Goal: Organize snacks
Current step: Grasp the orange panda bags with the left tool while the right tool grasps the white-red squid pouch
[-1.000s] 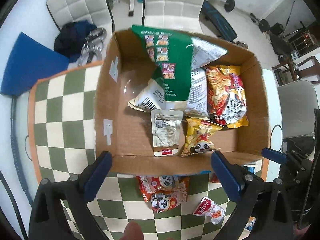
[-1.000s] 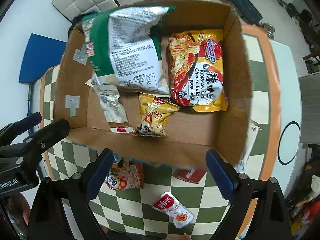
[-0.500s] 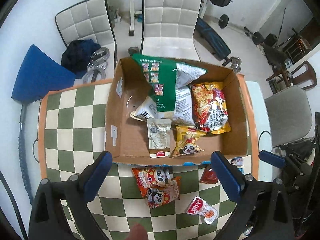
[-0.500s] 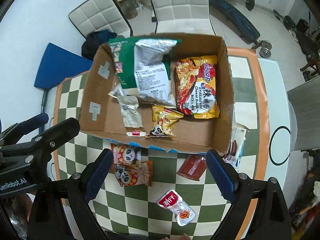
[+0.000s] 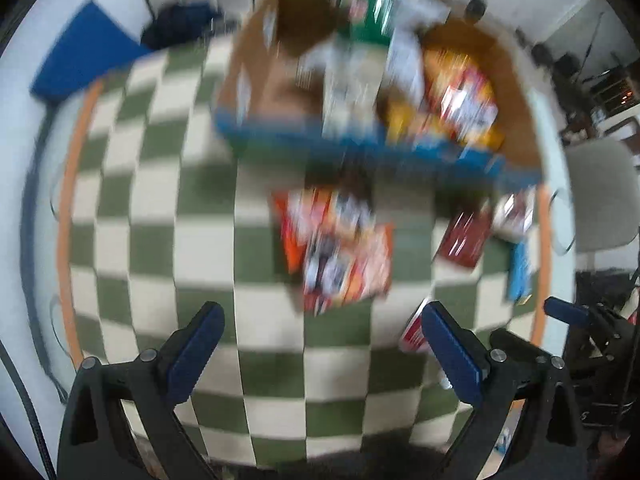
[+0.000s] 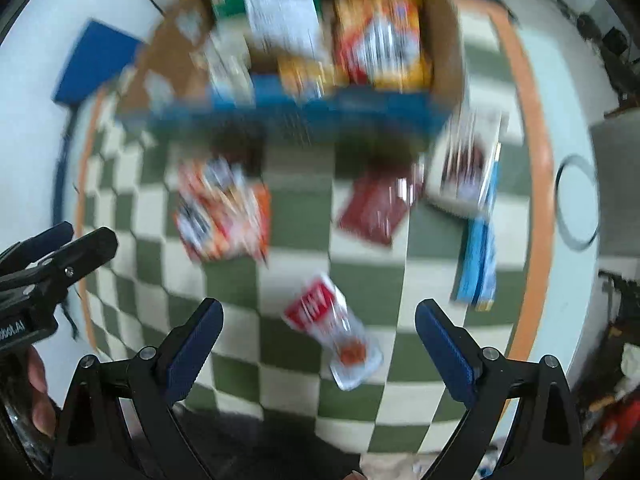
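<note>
Both claws are hanging above the checkered desk [image 5: 168,200], each tilted down toward it, and both views are smearing with motion blur. The left claw [image 5: 322,344] is holding its blue fingers spread wide with nothing between them; the right claw [image 6: 318,338] is likewise gaping wide and gripping nothing. The cardboard box [image 6: 444,40] is sitting at the far side of the desk, already holding several snack bags whose prints are blurring beyond reading, among them a green-and-white bag [image 6: 276,12] and an orange noodle pack [image 6: 384,44]. Loose on the desk just in front of the box, a pair of orange-red snack packs [image 5: 340,248] is lying overlapped, with a dark red packet [image 6: 376,208] lying apart to their right. A white-and-blue wrapper [image 6: 472,176] is lying near the box's right corner by the desk's orange rim. A small red-and-white sachet [image 6: 332,328] is lying nearest the right claw, between its fingers in that view; in the left view the right-hand finger is covering most of it. The left claw's black frame is showing at the left edge of the right view.
</note>
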